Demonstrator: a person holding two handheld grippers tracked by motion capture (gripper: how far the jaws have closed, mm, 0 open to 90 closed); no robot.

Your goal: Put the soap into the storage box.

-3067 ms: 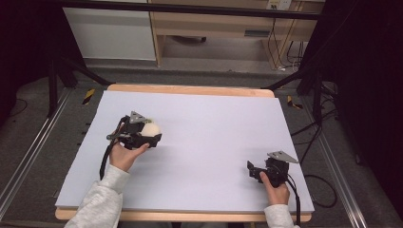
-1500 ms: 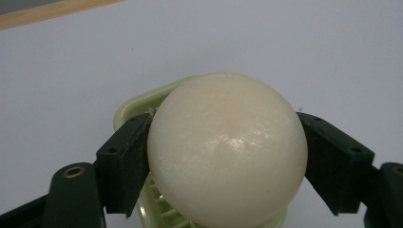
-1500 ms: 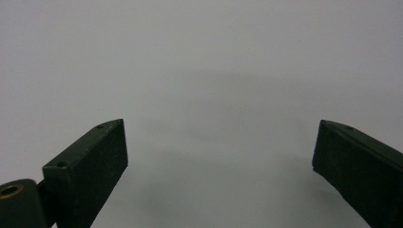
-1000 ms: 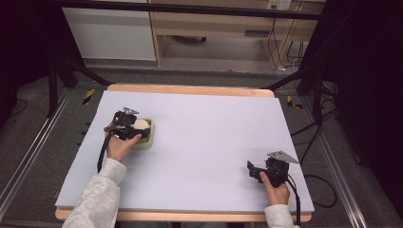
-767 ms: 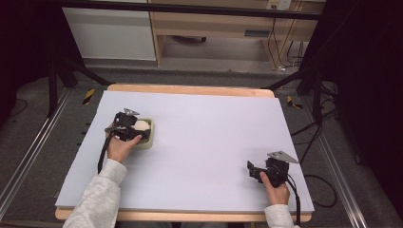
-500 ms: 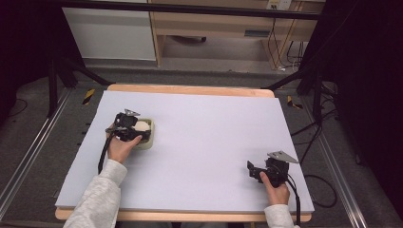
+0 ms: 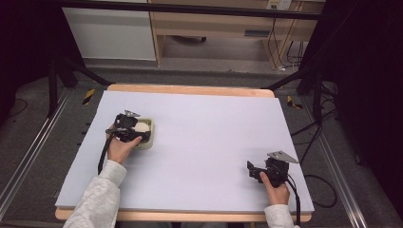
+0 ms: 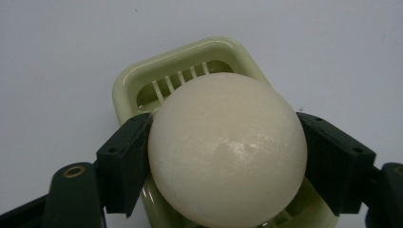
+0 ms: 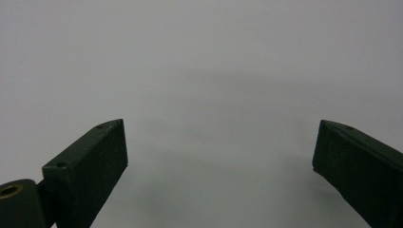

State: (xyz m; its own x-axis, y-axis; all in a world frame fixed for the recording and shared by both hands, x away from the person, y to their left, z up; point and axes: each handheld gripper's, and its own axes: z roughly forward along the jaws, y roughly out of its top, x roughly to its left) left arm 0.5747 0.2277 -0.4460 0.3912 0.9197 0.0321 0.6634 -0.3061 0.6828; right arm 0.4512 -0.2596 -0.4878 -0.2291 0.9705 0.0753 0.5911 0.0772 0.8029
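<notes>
**Fingers clamp a pale ball over its dish**

Both black fingers (image 8: 126, 164) of the left gripper (image 8: 225, 161) press the white ball's (image 8: 227, 149) sides, holding it over the pale green slotted dish (image 8: 142, 88). Farther right on the table (image 7: 214, 128), the right gripper (image 9: 218, 166) rests with jaws wide apart, empty.

One white ball (image 8: 227, 149), one slotted tray (image 8: 142, 90) (pale green), two hand-held grippers.

Lab test rig, padded table (image 7: 199, 142), black frame (image 7: 190, 8), loose cables (image 7: 285, 47)
</notes>
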